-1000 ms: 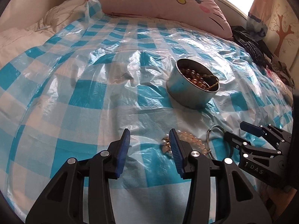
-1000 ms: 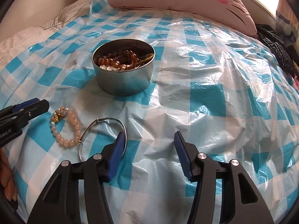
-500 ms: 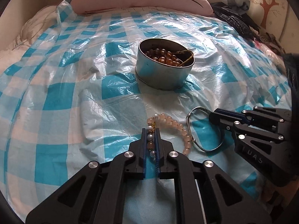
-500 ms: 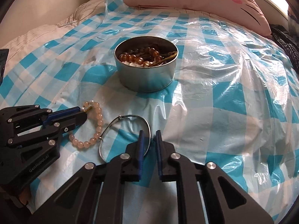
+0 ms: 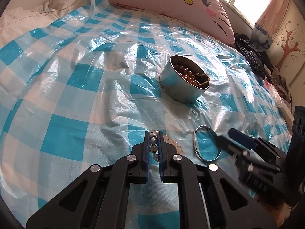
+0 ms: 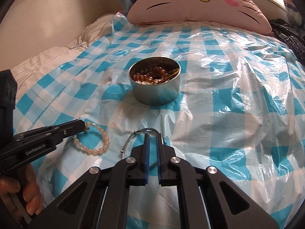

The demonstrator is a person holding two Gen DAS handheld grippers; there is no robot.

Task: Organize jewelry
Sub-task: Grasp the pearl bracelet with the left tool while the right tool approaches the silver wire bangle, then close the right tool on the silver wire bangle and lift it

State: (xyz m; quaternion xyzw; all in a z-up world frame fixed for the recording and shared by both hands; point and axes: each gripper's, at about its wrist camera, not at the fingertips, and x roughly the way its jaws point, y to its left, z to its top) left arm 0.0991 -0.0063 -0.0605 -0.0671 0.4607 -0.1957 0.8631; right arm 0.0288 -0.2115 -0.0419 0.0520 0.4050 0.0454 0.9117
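A round metal tin (image 5: 179, 87) (image 6: 156, 93) holding amber and white beads stands mid-sheet on the blue checked plastic. In front of it lies a pale bead bracelet (image 6: 95, 150), and my left gripper (image 5: 153, 133) (image 6: 83, 126) is shut on its left side, with beads (image 5: 153, 142) showing between the pads. To its right is a thin silver bangle (image 5: 194, 141) (image 6: 150, 129). My right gripper (image 6: 152, 135) (image 5: 225, 135) has its jaws close together, starting to open, with the bangle's wire crossing between the pads. It is blurred in the left wrist view.
A pink cat-face pillow (image 5: 171, 0) (image 6: 200, 2) lies at the head of the bed. A white duvet (image 6: 47, 57) is on the left and dark clothing (image 5: 249, 55) on the right. A hand (image 6: 28, 190) holds the left gripper's handle.
Both grippers stood open a second ago. The left then shut on the bead bracelet and the right on the bangle. The right has since pushed further over the bangle.
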